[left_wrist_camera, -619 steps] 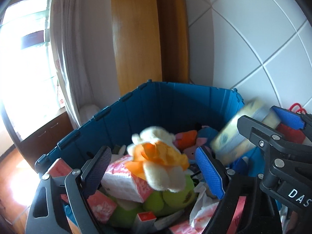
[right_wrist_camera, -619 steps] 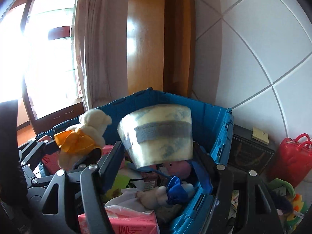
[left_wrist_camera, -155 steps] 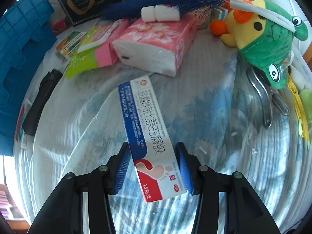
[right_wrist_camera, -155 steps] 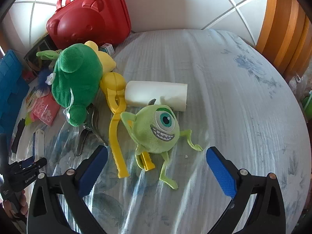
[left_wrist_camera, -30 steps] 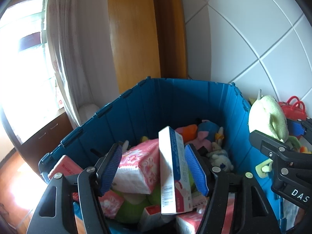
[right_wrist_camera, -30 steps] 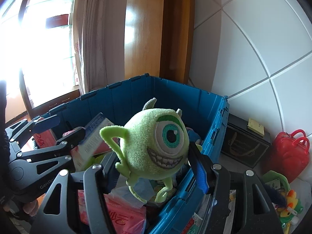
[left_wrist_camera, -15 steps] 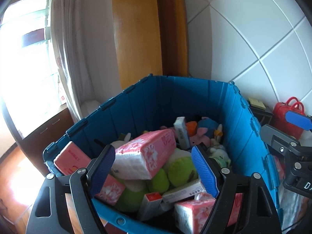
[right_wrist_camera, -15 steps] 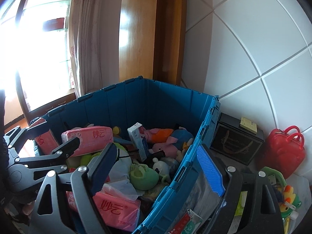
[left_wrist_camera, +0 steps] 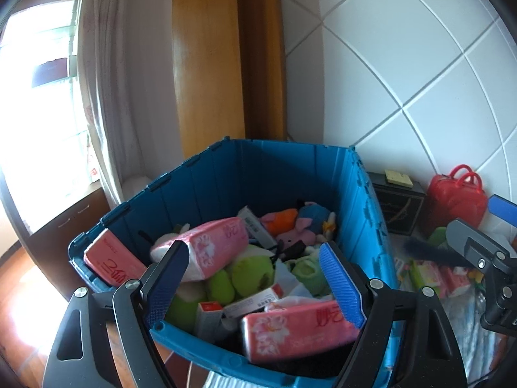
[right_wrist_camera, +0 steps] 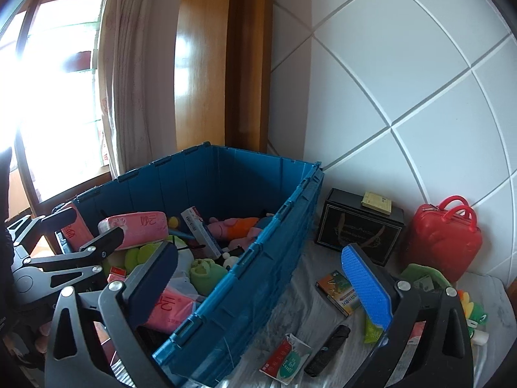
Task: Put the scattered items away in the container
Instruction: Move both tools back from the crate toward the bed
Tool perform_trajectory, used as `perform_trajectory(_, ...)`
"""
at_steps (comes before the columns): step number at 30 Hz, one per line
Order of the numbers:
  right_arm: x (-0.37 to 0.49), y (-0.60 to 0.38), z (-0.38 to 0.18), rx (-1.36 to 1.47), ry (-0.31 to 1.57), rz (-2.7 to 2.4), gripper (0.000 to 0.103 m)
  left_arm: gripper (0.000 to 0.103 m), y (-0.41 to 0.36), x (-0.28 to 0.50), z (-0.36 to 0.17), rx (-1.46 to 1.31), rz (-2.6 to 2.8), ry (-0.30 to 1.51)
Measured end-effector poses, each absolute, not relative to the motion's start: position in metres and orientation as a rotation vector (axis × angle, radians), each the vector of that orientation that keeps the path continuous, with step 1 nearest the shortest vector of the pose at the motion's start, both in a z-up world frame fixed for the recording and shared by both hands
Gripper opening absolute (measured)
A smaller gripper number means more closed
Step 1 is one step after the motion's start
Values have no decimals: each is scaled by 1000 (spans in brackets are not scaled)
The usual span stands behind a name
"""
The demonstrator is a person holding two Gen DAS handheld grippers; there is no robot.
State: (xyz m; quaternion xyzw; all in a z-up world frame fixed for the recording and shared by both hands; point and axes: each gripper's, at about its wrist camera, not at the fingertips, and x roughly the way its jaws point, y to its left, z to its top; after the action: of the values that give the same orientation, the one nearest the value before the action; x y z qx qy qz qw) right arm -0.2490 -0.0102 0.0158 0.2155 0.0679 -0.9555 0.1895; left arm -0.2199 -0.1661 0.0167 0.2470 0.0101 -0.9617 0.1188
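Observation:
A blue plastic crate [left_wrist_camera: 284,168] [right_wrist_camera: 278,258] holds pink tissue packs [left_wrist_camera: 206,245], plush toys, green balls and small boxes. The white-and-blue box [right_wrist_camera: 202,234] leans among the toys, and the green one-eyed plush [right_wrist_camera: 206,270] lies face down inside. My left gripper [left_wrist_camera: 255,281] hangs open and empty over the crate's near edge. To the right, my right gripper [right_wrist_camera: 261,284] is also open and empty, straddling the crate's right wall. Loose items lie on the cloth: a small orange-green box [right_wrist_camera: 337,291], a red-white packet [right_wrist_camera: 286,360] and a black stick [right_wrist_camera: 328,349].
A black gift box [right_wrist_camera: 358,226] and a red toy suitcase [right_wrist_camera: 444,236] stand against the tiled wall. A green-and-orange plush [right_wrist_camera: 470,310] lies at the right edge. A wooden door frame, curtain and bright window are behind the crate.
The left gripper let go of the white-and-blue box and the right let go of the green plush, both now in the crate. Both grippers have pulled back and to the right.

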Motion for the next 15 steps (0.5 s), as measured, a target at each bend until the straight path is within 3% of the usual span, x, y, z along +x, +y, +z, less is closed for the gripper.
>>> perform_trajectory(15, -219, 158, -1, 715, 130, -2834, 103, 84, -8, -208, 17, 748, -2975, -15)
